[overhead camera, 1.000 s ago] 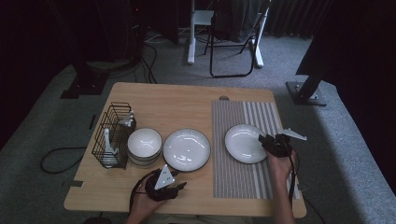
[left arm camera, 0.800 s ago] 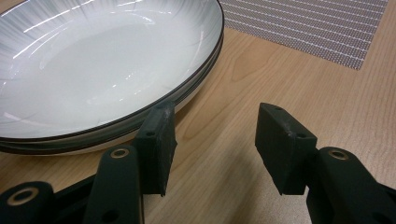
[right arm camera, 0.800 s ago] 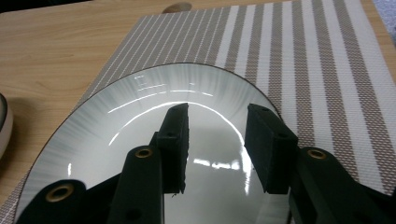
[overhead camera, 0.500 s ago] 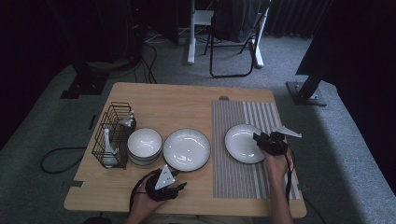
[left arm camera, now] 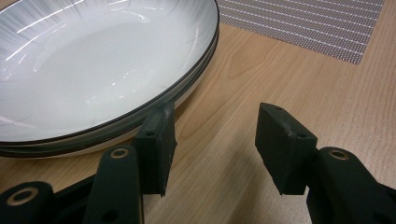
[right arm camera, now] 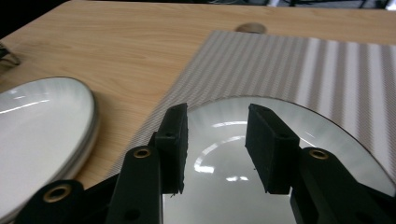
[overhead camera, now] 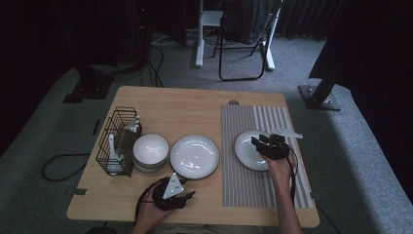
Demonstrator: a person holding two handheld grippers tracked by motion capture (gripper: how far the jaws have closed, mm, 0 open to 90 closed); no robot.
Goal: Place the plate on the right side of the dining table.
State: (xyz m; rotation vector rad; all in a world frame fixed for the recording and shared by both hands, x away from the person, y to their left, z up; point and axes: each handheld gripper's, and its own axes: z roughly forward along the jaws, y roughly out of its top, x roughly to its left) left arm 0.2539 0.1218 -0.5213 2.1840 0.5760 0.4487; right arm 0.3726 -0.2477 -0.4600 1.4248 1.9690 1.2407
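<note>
While the light wooden table point(overhead camera: 195, 105) carries everything, the striped grey woven placemat point(overhead camera: 253, 122) covers its right part, and the work centres on the white glazed plate with a thin dark rim point(overhead camera: 246, 148) lying flat on that mat. Left of it, on bare wood, sits a stack of white dark-rimmed dinner plates point(overhead camera: 194, 155), then a stack of white bowls point(overhead camera: 151, 152) just beside a black wire rack point(overhead camera: 115, 141).

Being glazed ceramic, the plate on the mat looks stiff, fairly heavy, slick and breakable; its raised rim is the sensible place to pinch, one finger over and one under.

Over that plate's right edge hangs the right gripper point(right arm camera: 214, 142), its fingers partly apart with nothing between them. Near the stacked plates' front edge, the left gripper point(left arm camera: 215, 140) rests low, its fingers apart and empty.
</note>
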